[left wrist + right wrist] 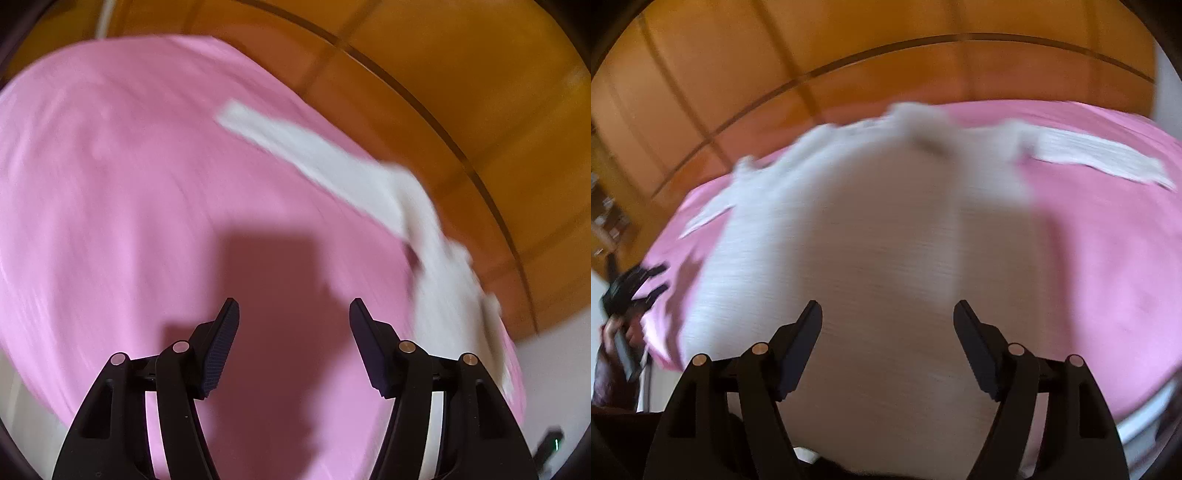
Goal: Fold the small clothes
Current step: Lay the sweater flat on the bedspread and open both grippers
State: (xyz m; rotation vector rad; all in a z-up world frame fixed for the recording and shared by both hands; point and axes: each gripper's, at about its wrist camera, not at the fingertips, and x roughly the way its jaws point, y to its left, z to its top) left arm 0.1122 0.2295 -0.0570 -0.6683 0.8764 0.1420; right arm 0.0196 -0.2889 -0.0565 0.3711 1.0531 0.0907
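Note:
A white long-sleeved garment (868,229) lies spread on the pink bedsheet (1108,277), blurred by motion. My right gripper (888,310) hovers over its body, open, its pads touching nothing. In the left wrist view one sleeve and the side of the garment (369,177) run along the right side of the sheet (110,184). My left gripper (293,310) stands open over bare pink sheet to the left of that sleeve, with nothing between its fingers. The left gripper (659,280) also shows at the far left of the right wrist view, held by a hand (617,328).
A wooden panelled wall or headboard (886,48) runs behind the bed. The bed's front edge (1145,417) curves at the lower right. A white wall or floor strip (554,369) shows beyond the bed's corner.

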